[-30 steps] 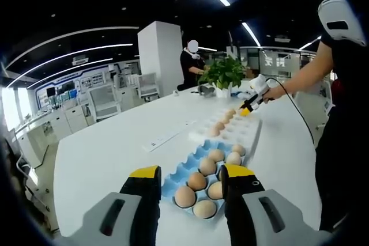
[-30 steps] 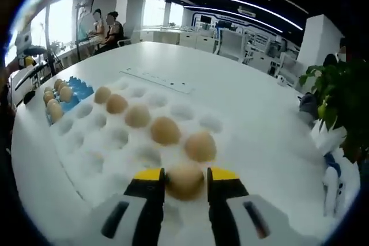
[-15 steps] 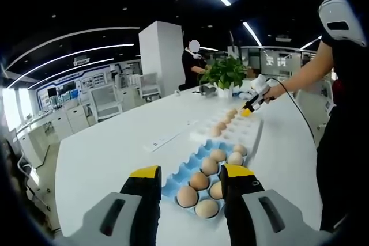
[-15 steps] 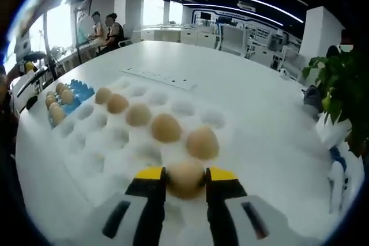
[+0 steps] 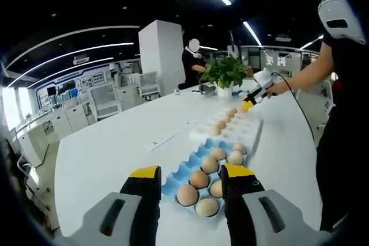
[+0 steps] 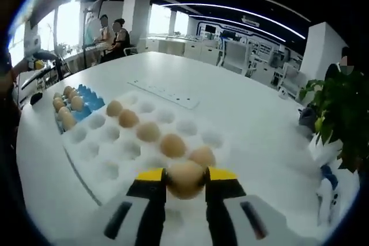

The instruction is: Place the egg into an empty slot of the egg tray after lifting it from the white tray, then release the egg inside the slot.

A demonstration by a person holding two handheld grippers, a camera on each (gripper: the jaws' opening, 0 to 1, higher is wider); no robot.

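Jaws of the left gripper [image 5: 187,178] in the left gripper view stand apart with nothing between them; it hangs above the near end of the blue egg tray [image 5: 185,168], probably parked to leave the slots free for delivery. Six eggs [image 5: 200,179] sit in the tray just ahead of the jaws, with bare blue slots on their left. Beyond lies the white tray [image 5: 242,131], a row of eggs along it. At its far end a person's hand holds the right gripper [image 5: 248,105]; at that range I cannot tell what it carries.

Right gripper view: the right gripper [image 6: 185,178] is closed on one egg [image 6: 185,179], pinched across its sides, held above the near edge of the white tray [image 6: 104,168]. The grip looks snug yet light, as a shell needs. Five eggs run in a line away from the jaws. The blue egg tray [image 6: 86,96] sits far off to the left, so the carry remains to be done. A potted plant [image 6: 340,113] stands to the right on the table [image 6: 242,108].
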